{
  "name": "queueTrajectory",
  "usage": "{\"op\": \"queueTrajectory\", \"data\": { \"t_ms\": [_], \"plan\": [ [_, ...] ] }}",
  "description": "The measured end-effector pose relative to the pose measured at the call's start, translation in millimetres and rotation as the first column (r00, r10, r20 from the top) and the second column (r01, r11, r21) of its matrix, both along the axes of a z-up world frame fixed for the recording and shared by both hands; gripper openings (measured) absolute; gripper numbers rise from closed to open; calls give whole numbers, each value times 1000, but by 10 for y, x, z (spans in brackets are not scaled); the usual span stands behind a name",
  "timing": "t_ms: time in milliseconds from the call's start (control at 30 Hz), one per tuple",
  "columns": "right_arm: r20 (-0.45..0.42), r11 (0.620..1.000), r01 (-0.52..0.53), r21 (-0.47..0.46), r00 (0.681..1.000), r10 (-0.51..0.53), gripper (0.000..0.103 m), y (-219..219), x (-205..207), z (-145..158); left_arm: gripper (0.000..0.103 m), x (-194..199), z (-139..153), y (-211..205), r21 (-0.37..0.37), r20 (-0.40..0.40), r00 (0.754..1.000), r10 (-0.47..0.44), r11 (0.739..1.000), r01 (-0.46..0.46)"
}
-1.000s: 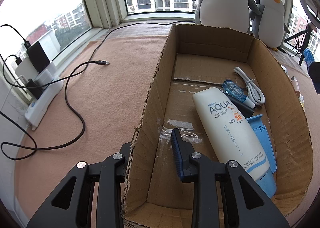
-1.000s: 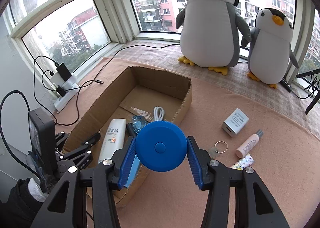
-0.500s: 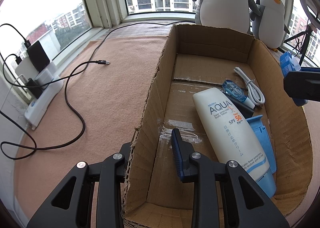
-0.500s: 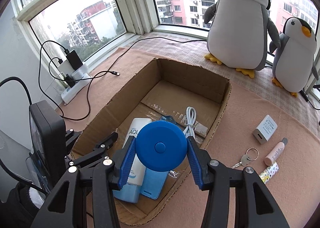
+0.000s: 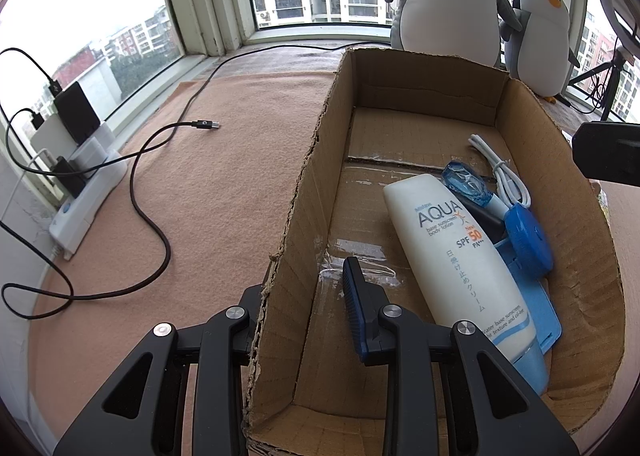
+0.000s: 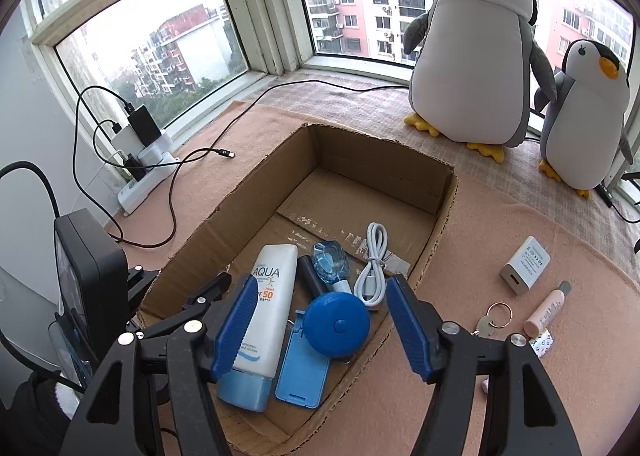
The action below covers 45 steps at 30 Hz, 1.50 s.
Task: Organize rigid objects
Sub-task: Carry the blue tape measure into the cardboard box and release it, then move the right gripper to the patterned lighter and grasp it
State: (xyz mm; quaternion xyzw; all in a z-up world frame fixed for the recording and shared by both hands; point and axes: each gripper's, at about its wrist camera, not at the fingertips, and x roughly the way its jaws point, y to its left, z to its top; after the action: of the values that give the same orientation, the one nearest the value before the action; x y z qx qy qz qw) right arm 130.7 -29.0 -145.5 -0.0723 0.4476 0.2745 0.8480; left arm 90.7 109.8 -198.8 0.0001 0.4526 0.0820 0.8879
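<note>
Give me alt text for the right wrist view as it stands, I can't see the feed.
The right gripper hangs open over a cardboard box, its jaws just widened, and a round blue tape measure lies loose below among a sunscreen tube, a white cable and a flat blue case. A charger plug, keys and a pink tube wait on the mat outside.

Home: bay window (image 6: 224, 28), plush penguins (image 6: 472, 56)
</note>
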Motion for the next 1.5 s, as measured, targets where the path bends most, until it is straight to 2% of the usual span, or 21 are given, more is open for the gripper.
{"op": "queueTrajectory", "data": {
  "t_ms": [467,767,900,1133,1333,1500],
  "plan": [
    [-7,999,48,26,999,-48,63,-186,38,74,27,-1,0,-1,0,0,1000,0,1000,0],
    [-22,986,163,44,987,-162,63,-673,127,122,27,-2,0,-1,0,0,1000,0,1000,0],
    [-42,968,245,50,969,-243,63,-1017,182,107,27,-2,1,-2,0,1,1000,0,1000,0],
    [-102,919,391,51,917,-385,63,-1550,264,-21,27,-3,1,-3,1,0,1000,0,1000,0],
    [-180,887,461,26,875,-450,63,-1771,350,-286,27,-2,0,1,1,0,1000,0,1000,0],
    [-186,886,462,-45,867,-462,63,-1707,390,-462,27,-3,1,-4,1,1,1000,0,1000,0]
  ]
}}
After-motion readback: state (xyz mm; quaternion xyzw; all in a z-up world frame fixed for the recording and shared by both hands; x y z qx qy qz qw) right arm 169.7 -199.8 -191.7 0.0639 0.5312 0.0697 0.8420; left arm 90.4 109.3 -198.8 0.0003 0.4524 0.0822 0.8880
